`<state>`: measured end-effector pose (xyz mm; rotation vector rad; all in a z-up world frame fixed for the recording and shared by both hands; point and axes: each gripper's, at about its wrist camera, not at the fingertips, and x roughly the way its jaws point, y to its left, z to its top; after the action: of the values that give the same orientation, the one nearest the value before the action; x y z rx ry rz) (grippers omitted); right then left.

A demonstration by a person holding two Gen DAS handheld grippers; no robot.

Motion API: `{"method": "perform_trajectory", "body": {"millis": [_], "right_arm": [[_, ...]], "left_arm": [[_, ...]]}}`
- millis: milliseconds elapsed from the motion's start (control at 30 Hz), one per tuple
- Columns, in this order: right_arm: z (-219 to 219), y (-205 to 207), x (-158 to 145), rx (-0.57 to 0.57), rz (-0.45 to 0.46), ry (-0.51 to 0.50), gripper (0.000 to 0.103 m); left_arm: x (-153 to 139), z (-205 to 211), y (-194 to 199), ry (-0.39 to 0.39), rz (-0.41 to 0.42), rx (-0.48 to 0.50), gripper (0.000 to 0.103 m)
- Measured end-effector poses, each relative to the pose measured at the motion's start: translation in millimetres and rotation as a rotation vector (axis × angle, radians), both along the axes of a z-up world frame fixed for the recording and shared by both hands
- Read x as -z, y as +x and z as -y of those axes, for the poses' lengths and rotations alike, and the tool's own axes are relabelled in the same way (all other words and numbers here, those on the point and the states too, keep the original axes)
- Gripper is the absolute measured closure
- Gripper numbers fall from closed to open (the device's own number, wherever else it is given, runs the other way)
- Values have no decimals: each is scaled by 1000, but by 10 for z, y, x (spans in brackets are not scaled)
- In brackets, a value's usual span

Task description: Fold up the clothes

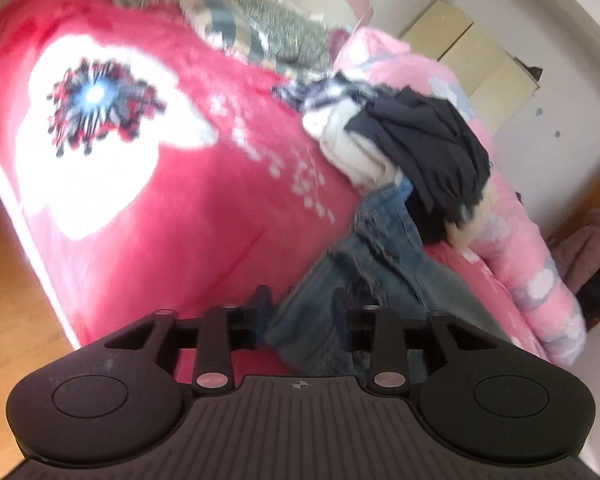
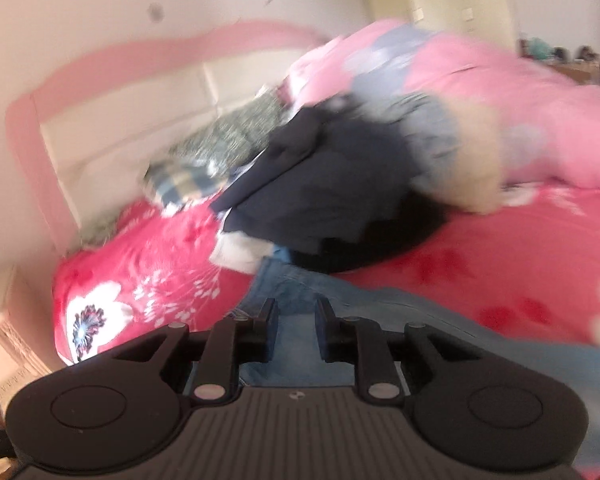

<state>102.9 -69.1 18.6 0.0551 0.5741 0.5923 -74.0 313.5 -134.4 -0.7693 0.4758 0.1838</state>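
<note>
A pair of blue jeans (image 1: 376, 264) lies on a red flowered bedspread (image 1: 172, 200), trailing out from under a pile of clothes. The pile has a dark navy garment (image 1: 424, 148) on top and a cream one (image 1: 352, 148) beside it. My left gripper (image 1: 300, 308) is shut on the jeans, with denim bunched between its fingers. In the right wrist view the jeans (image 2: 300, 292) run under my right gripper (image 2: 294, 320), which is shut on the denim. The dark garment (image 2: 332, 184) sits just beyond it. Both views are blurred.
A pink flowered quilt (image 1: 480, 184) is heaped along the far side of the bed. Patterned green and striped pillows (image 1: 256, 28) lie at the pink headboard (image 2: 112, 80). Wooden floor (image 1: 16, 304) lies beside the bed. A cream cabinet (image 1: 472, 56) stands by the wall.
</note>
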Motion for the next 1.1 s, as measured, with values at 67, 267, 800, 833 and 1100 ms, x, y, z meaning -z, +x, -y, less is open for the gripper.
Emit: {"method": "perform_trajectory", "body": {"millis": [67,267,800,833,1100], "right_arm": [[499,-274,-179,90,8,49,82],[2095,-1524,-630,407,72,293,80],[3086,-2621,1187,808,-293,597,55],[3168,-2596,1320,837,-319,627,56],[3486,-2250,1942,910,-460,786,62]], "left_arm": [[23,-16,-68,-36,3,21,44],[26,94,-90,-42,-23,69,42],[57,448,84,9,-115,93,45],[54,454,92,15,-112,83,50],[119,467,-91,13,-81,59,62]]}}
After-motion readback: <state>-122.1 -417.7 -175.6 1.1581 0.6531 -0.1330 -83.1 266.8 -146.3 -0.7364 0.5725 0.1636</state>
